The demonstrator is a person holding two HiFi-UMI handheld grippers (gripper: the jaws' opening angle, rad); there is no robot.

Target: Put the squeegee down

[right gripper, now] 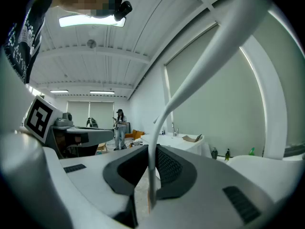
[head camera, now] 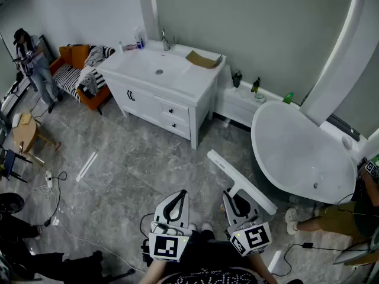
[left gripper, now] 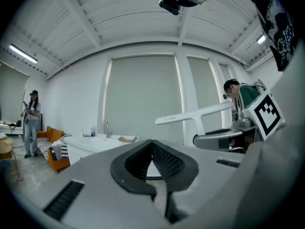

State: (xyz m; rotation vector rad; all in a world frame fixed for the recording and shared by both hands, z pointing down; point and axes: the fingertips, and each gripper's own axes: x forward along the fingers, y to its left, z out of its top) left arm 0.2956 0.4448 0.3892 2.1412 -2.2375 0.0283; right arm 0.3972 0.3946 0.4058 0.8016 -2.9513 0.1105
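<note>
My right gripper (head camera: 228,195) is shut on the handle of a white squeegee (head camera: 240,179). Its long blade lies across just ahead of the jaws, over the grey floor in front of the bathtub. In the right gripper view the thin white squeegee handle (right gripper: 190,75) rises from between the dark pads (right gripper: 167,168) and curves up to the right. My left gripper (head camera: 180,194) hangs beside it on the left, shut with nothing between its jaws. In the left gripper view the jaws meet at the left gripper's tip (left gripper: 152,142), and the squeegee blade (left gripper: 195,114) shows level to the right.
A white vanity with a sink (head camera: 195,93) stands ahead, and a white bathtub (head camera: 278,158) is at the right. An orange sofa (head camera: 74,78), a person (head camera: 32,58) and a small table (head camera: 23,132) are far left. Cables (head camera: 50,188) lie on the floor. A seated person (head camera: 337,218) is at the right.
</note>
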